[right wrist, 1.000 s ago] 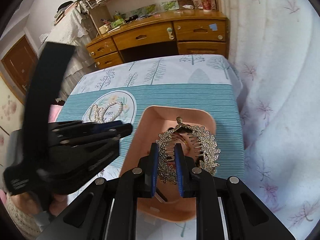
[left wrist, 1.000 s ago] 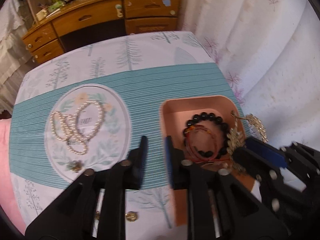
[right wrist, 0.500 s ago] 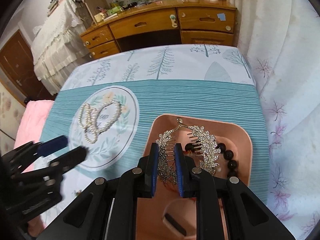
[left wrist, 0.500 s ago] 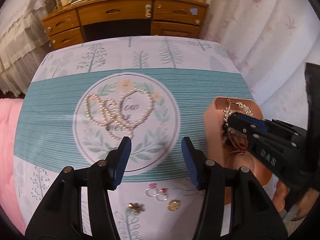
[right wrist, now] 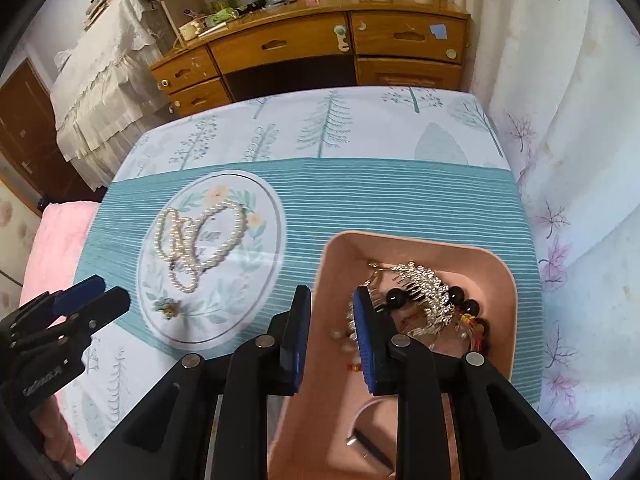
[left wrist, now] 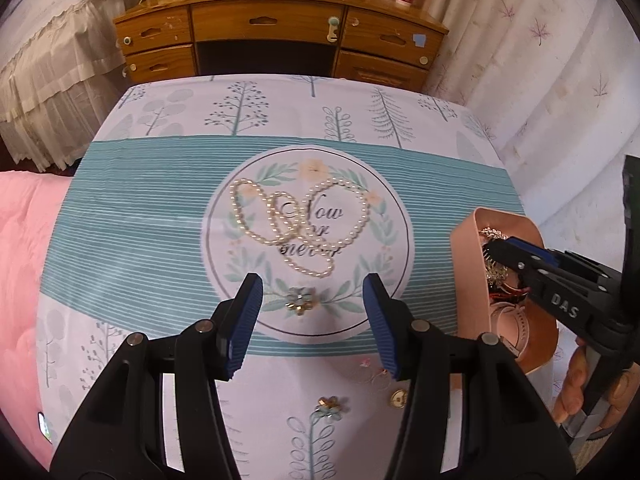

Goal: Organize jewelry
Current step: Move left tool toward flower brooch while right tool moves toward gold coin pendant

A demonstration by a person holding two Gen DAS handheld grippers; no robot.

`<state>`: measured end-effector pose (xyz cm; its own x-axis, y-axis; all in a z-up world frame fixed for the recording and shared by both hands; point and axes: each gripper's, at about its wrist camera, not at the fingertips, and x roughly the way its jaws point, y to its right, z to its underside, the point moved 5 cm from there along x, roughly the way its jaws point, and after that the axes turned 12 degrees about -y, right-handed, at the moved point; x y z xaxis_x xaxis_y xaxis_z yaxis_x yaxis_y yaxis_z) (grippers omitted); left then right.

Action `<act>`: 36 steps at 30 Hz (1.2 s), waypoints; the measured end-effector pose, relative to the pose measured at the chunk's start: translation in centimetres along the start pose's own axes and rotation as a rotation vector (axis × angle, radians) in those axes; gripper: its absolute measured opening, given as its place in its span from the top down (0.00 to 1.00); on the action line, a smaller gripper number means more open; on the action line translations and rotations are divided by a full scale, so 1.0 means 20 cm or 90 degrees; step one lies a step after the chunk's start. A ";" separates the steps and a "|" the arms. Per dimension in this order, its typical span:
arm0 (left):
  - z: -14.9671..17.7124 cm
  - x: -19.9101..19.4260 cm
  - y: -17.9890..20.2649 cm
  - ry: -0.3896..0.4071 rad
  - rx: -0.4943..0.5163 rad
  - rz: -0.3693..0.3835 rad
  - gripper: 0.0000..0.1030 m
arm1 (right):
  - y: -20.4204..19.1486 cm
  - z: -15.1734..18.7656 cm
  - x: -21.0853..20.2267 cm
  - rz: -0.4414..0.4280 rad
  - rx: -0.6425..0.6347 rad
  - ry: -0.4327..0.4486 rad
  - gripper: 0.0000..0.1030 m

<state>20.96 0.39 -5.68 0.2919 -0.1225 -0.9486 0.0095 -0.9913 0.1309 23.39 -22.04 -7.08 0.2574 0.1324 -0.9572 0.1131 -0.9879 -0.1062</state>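
A pearl necklace [left wrist: 298, 226] lies tangled on the round print of the tablecloth, also in the right wrist view [right wrist: 196, 246]. A small flower brooch [left wrist: 301, 304] lies just ahead of my open, empty left gripper [left wrist: 312, 322]. Small earrings [left wrist: 376, 376], a gold stud [left wrist: 397, 399] and a flower piece [left wrist: 329, 405] lie near the table's front. The pink tray [right wrist: 416, 240] holds a silver leaf hair comb [right wrist: 420, 292], a black bead bracelet [right wrist: 460, 300] and more. My right gripper [right wrist: 330, 336] is open over the tray's left wall, with the comb lying free beyond it.
The table stands on a teal striped cloth with tree prints [left wrist: 152, 208]. A wooden desk [left wrist: 276, 40] stands behind it, a white curtain [left wrist: 560, 80] on the right, a pink blanket [left wrist: 20, 232] on the left.
My right gripper has opened and let the hair comb drop into the tray. My left gripper has opened wide and swung left to face the necklace and brooch.
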 end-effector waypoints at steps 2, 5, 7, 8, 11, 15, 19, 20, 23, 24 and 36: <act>0.01 -0.03 -0.03 0.005 -0.001 -0.002 0.52 | -0.03 0.03 -0.04 -0.006 -0.005 0.006 0.79; 0.04 -0.06 -0.07 0.011 -0.005 -0.002 0.52 | -0.07 0.06 -0.09 -0.017 -0.011 0.009 0.79; 0.07 -0.09 -0.09 0.014 -0.006 -0.002 0.52 | -0.10 0.10 -0.12 -0.023 -0.017 0.010 0.79; 0.08 -0.10 -0.10 0.015 -0.006 -0.003 0.52 | -0.12 0.12 -0.14 -0.023 -0.021 0.012 0.79; 0.12 -0.12 -0.13 0.016 -0.002 -0.007 0.52 | -0.17 0.18 -0.17 -0.026 -0.033 0.013 0.79; 0.19 -0.15 -0.15 0.013 0.006 -0.005 0.52 | -0.24 0.27 -0.22 -0.029 -0.054 0.011 0.79; 0.26 -0.19 -0.15 0.015 0.018 0.000 0.52 | -0.31 0.34 -0.24 -0.033 -0.077 0.003 0.79; 0.27 -0.20 -0.15 0.017 0.022 -0.001 0.52 | -0.32 0.36 -0.24 -0.036 -0.083 0.000 0.79; 0.32 -0.21 -0.14 0.015 0.032 0.000 0.52 | -0.37 0.41 -0.25 -0.045 -0.100 -0.007 0.79; 0.34 -0.20 -0.13 0.013 0.038 0.000 0.52 | -0.39 0.43 -0.24 -0.050 -0.105 -0.012 0.79; 0.46 -0.01 -0.09 -0.063 0.077 -0.007 0.52 | -0.50 0.55 0.02 -0.076 -0.138 -0.110 0.78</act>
<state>12.00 1.84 -8.36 0.1973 -0.1095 -0.9742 -0.1053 -0.9904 0.0900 11.85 -13.01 -9.44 0.0651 0.2127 -0.9750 0.3397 -0.9234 -0.1787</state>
